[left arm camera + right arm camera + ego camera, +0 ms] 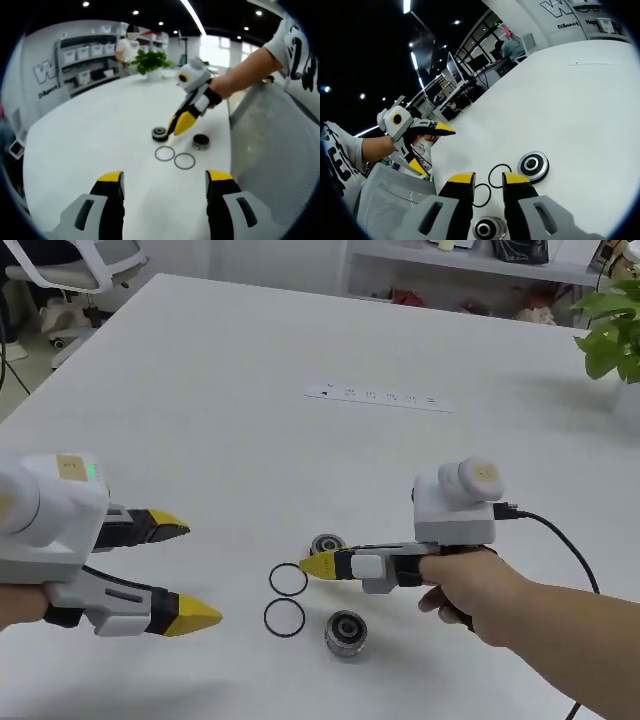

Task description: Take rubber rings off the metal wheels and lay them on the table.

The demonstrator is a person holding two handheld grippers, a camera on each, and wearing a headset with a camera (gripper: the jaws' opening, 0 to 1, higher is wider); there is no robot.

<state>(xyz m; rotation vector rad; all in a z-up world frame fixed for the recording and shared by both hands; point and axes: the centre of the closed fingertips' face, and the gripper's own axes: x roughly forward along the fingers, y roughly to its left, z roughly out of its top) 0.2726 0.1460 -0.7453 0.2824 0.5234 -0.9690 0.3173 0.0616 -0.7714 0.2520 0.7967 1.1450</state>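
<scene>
Two metal wheels stand on the white table (pixel 200 390): one (pixel 327 543) just behind my right gripper's tip, the other (pixel 346 632) nearer me. Two loose black rubber rings (pixel 288 579) (pixel 284 617) lie flat to their left. My right gripper (pixel 312 566) hovers low over the far ring, jaws a narrow gap apart with nothing held. In the right gripper view the far wheel (pixel 533 165), near wheel (pixel 488 228) and rings (pixel 499 175) (pixel 480 195) sit around the jaws. My left gripper (pixel 190 570) is held wide open, left of the rings (pixel 164 153) (pixel 184 161).
A white power strip (pixel 378 397) lies farther back in the middle of the table. A green plant (pixel 615 325) stands at the far right edge. A black cable (pixel 560 540) trails from the right gripper. An office chair (pixel 80 270) stands beyond the far left corner.
</scene>
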